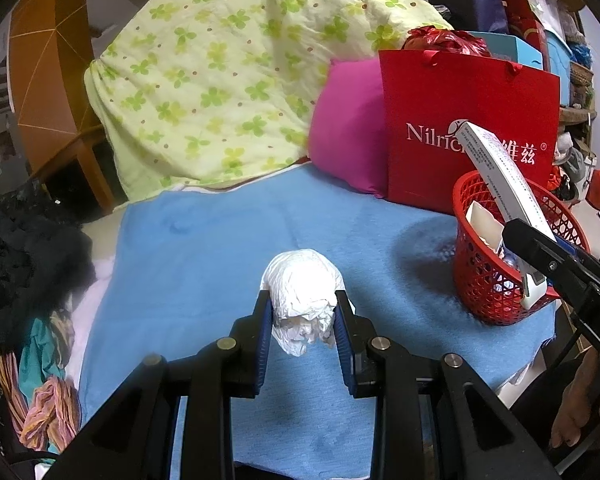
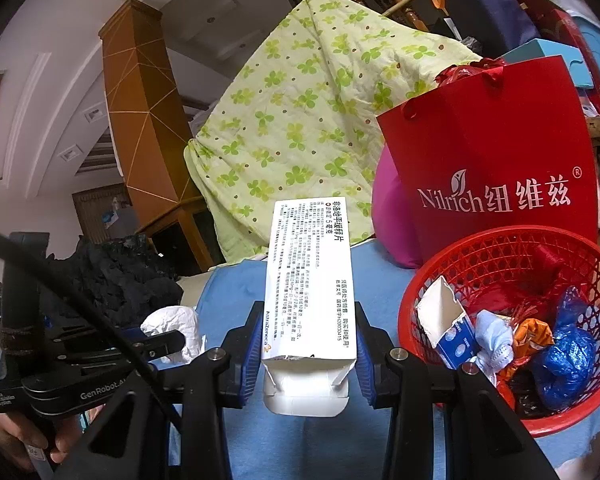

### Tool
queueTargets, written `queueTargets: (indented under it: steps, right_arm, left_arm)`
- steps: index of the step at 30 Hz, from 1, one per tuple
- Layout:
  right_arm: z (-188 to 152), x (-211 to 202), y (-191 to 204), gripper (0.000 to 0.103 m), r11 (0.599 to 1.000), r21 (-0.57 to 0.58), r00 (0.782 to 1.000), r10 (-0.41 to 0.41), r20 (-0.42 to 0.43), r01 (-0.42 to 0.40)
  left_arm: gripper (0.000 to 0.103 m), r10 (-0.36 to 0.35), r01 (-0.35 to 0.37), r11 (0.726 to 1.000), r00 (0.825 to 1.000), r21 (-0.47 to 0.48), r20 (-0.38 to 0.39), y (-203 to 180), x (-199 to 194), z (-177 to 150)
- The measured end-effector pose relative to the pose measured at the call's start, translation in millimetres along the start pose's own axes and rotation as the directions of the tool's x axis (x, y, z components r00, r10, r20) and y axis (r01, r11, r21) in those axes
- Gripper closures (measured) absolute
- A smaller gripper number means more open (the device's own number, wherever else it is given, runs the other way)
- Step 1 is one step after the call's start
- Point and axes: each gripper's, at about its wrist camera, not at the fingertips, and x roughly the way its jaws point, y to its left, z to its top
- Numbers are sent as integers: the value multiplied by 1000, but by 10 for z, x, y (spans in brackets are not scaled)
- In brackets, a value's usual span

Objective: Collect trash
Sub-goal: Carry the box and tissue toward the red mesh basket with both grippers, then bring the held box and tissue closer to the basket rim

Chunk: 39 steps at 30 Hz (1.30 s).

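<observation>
The left tongs [image 1: 302,322] are pinching a crumpled white tissue [image 1: 304,296] above the blue blanket [image 1: 204,248], while the right tongs [image 2: 306,354] are clamping a white medicine box [image 2: 310,280] beside the red basket [image 2: 452,280]. That long box is risking catching the rim and tipping the light basket; the tissue may be slipping.

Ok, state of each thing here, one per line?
Left tool: shut on crumpled white paper.
Right tool: shut on white medicine box, torn open.
Red basket: upright, partly filled with trash.
Red gift bag: standing, stuffed.
</observation>
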Motion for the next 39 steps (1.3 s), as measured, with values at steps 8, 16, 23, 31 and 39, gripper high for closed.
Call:
queueTargets:
  steps: [8,16,23,31,39]
  right_arm:
    - [-17,-74,-31,61,1000,7,1000,-8,8,8]
    - [-15,-144,-53,61,1000,13,1000,-17,14,16]
    - [-7,-189,-82,61,1000,25,1000,-19,22,18]
    - [4,-227,-115,61,999,34,999,-24,29,23]
    - [10,-262,-148,61,999,41,999,-30,34,29]
  left_arm:
    - [72,-5,5,1000,1000,14,-2,-72,6,13]
    - [72,-14,14,999,1000,30,-4,-143,22,32]
    - [72,-20,20,999,1000,44,-6,-222,33,43]
    - [72,-25,25,998,1000,59,-10,-310,52,61]
    - [72,-35,36,997,999,73,-14,-387,69,73]
